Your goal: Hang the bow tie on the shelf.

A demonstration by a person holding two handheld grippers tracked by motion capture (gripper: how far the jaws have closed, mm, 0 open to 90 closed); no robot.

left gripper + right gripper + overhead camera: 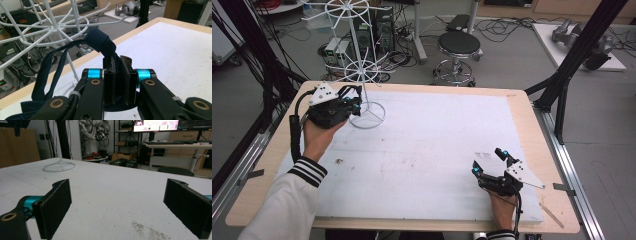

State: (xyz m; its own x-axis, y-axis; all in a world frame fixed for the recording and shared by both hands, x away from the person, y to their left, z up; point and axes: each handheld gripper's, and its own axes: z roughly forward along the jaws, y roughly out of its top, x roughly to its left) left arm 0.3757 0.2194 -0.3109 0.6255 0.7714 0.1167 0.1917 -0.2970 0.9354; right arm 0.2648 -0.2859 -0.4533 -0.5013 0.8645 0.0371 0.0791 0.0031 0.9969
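No real container on the tabletop (522, 125); closest thing to a holder is the white wire rack (360, 65) at the far left corner, w/ a ring base, a thin upright post & hooked spokes in two tiers. Nothing hangs on the spokes as far as can be seen. Left gripper (354, 100) sits right beside the rack post, above the ring base; jaws clamped on a dark navy fabric strap (100, 43), pads pressed almost together w/ the cloth pinched between. In the left gripper view the strap's knotted or rolled end sticks up above the jaws, just under the lower tier of spokes, near a hook tip but whether it touches one can't be told. Rest of the strap loops down to the left & runs off the bottom edge of that view, so its full length & shape are cut off. In the high view the strap is mostly hidden by the gripper body. Right gripper (489, 160) rests low on the white mat (437, 145) at the near right, well apart from the rack, jaws wide apart w/ nothing between. Rack top is cut off by the frame edge.
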